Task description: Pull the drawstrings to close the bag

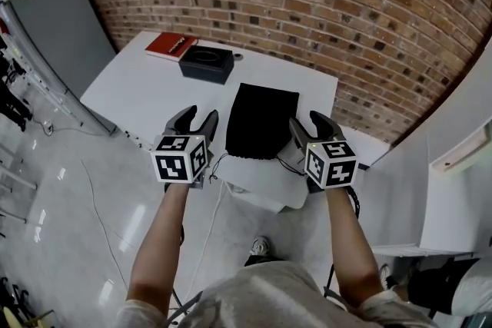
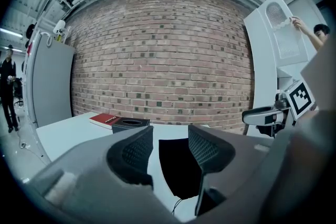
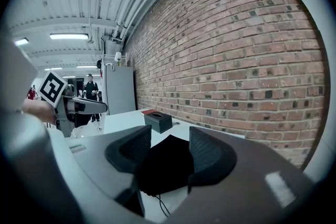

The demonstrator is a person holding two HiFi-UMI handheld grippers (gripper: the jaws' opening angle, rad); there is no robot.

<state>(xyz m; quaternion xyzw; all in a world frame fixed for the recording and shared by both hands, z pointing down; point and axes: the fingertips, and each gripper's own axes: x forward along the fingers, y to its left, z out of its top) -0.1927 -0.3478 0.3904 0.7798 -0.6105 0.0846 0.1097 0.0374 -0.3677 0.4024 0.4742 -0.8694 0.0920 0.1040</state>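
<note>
A black drawstring bag [image 1: 261, 121] lies flat on the white table [image 1: 146, 96], its mouth toward the near edge. Thin black drawstrings trail from the mouth's left corner [image 1: 219, 162] and show below the bag in the left gripper view [image 2: 177, 206] and the right gripper view [image 3: 160, 204]. My left gripper [image 1: 195, 119] hovers just left of the bag's near end, open with nothing between its fingers; the bag [image 2: 181, 170] shows through the gap of that gripper [image 2: 170, 139]. My right gripper [image 1: 310, 127] stands open at the bag's right near corner, the bag [image 3: 165, 165] beyond its gripper gap [image 3: 170, 141].
A black open-topped box [image 1: 207, 63] and a red book [image 1: 171, 45] sit at the table's far left. A brick wall [image 1: 330, 4] runs behind. A grey panel [image 1: 58, 19] stands to the left, white furniture [image 1: 453, 165] to the right. A person [image 2: 8, 92] stands far off.
</note>
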